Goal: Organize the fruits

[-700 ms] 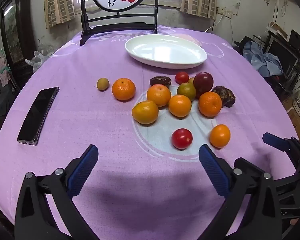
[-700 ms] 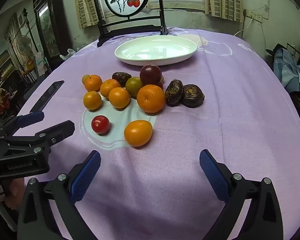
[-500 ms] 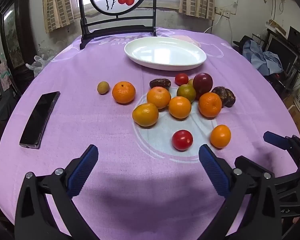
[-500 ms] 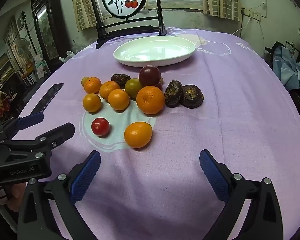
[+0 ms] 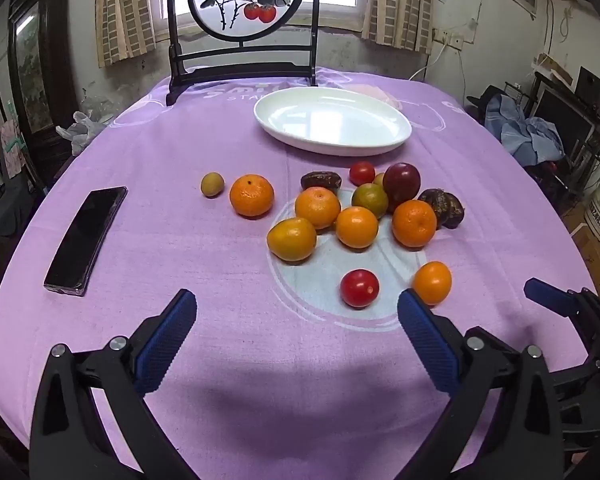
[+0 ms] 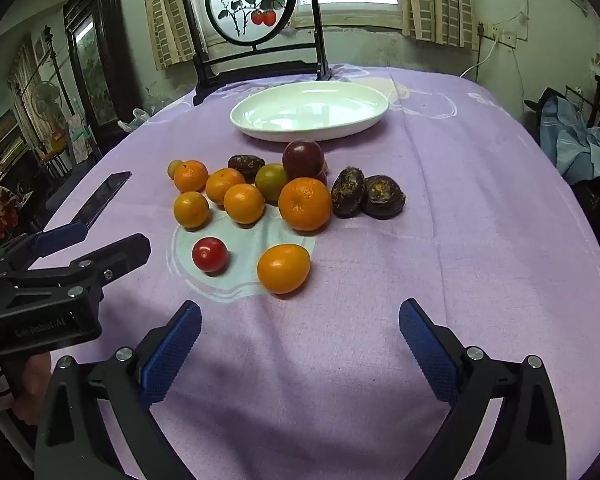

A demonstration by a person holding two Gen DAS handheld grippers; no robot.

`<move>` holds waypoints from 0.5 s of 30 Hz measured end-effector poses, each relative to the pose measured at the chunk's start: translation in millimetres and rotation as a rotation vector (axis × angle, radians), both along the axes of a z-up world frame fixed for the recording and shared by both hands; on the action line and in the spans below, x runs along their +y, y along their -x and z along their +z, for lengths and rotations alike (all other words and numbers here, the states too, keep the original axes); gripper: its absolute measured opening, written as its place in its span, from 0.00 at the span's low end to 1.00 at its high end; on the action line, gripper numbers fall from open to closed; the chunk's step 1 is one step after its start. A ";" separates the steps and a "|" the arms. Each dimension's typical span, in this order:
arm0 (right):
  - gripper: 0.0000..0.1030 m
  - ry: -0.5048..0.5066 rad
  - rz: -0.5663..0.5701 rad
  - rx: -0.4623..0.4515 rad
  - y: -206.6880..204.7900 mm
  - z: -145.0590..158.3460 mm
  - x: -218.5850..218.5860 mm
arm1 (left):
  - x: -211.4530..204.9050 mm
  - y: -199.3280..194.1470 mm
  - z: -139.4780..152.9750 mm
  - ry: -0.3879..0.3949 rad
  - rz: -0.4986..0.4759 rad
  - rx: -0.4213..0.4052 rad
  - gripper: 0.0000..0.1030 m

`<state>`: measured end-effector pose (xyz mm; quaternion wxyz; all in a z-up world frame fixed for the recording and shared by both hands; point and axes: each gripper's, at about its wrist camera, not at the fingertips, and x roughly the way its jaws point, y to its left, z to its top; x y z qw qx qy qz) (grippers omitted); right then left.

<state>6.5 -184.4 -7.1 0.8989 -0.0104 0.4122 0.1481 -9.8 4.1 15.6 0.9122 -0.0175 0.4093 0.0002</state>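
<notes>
Left gripper [image 5: 296, 320] spread wide, empty, above near edge of purple tablecloth [image 5: 180, 240]
Right gripper [image 6: 300, 328] likewise wide, empty, beside it
Fruits mid-table: oranges [image 5: 318, 207] clustered with dark plum [image 5: 401, 181], two wrinkled passion fruits [image 6: 366, 197]; cherry tomato [image 5: 359, 287] and small orange [image 5: 432, 282] nearer grippers
White oval plate [image 5: 396, 136] beyond cluster, toward far edge
Phone [image 5: 86, 240] near left edge

Purple cloth on worktop [image 5: 180, 240] showing pale circle print; glossy white oval plate [image 5: 332, 126]; round orange mandarins [image 5: 251, 195]; small red tomato [image 5: 359, 288]; flat black phone [image 5: 86, 240]; tongs pads [image 5: 166, 346] showing blue.
</notes>
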 end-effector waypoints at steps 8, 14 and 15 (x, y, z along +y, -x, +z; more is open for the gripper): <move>0.97 -0.011 -0.012 -0.012 5.9 -0.8 -2.7 | 0.8 7.2 3.6 -0.003 -0.003 -0.034 0.96; 0.97 -0.020 -0.010 -0.014 6.1 -2.6 -0.9 | 3.8 8.9 6.6 0.008 0.010 -0.060 0.96; 0.97 -0.019 -0.006 -0.014 6.4 -2.8 0.0 | 3.6 8.5 6.3 0.008 0.011 -0.060 0.96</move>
